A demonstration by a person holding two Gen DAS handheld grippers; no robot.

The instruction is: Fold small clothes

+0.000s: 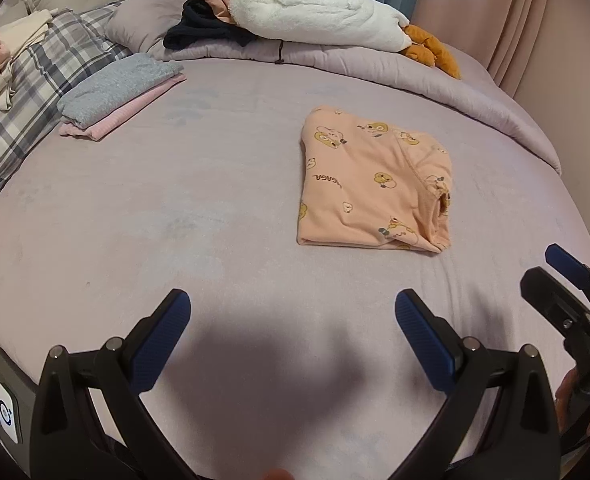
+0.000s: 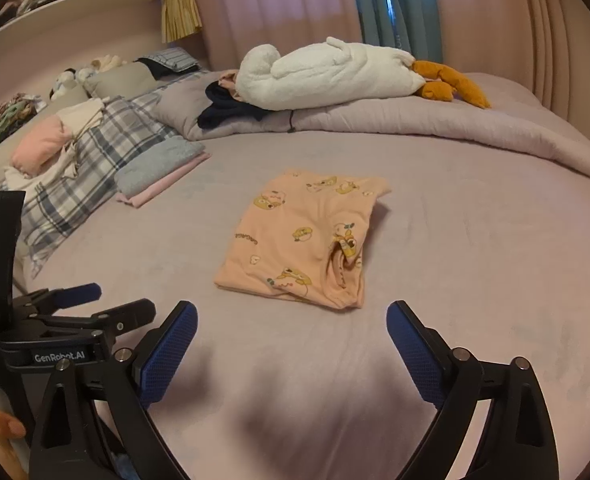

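Note:
A small peach garment [image 1: 371, 184] with cartoon prints lies folded into a rough rectangle on the lilac bed sheet [image 1: 175, 208]. It also shows in the right wrist view [image 2: 303, 240], ahead of the fingers. My left gripper [image 1: 293, 336] is open and empty, hovering over the sheet short of the garment. My right gripper [image 2: 291, 344] is open and empty, just in front of the garment's near edge. The right gripper's blue tip shows at the right edge of the left wrist view [image 1: 567, 266]. The left gripper's body shows at the left of the right wrist view [image 2: 67, 320].
A folded grey and pink stack [image 1: 119, 94] lies at the far left, shown also in the right wrist view [image 2: 159, 174]. A plaid blanket [image 1: 35, 92] with loose clothes lies beside it. A rolled duvet [image 1: 435, 80] carries a white plush goose [image 1: 323, 12] and dark clothes [image 1: 203, 28].

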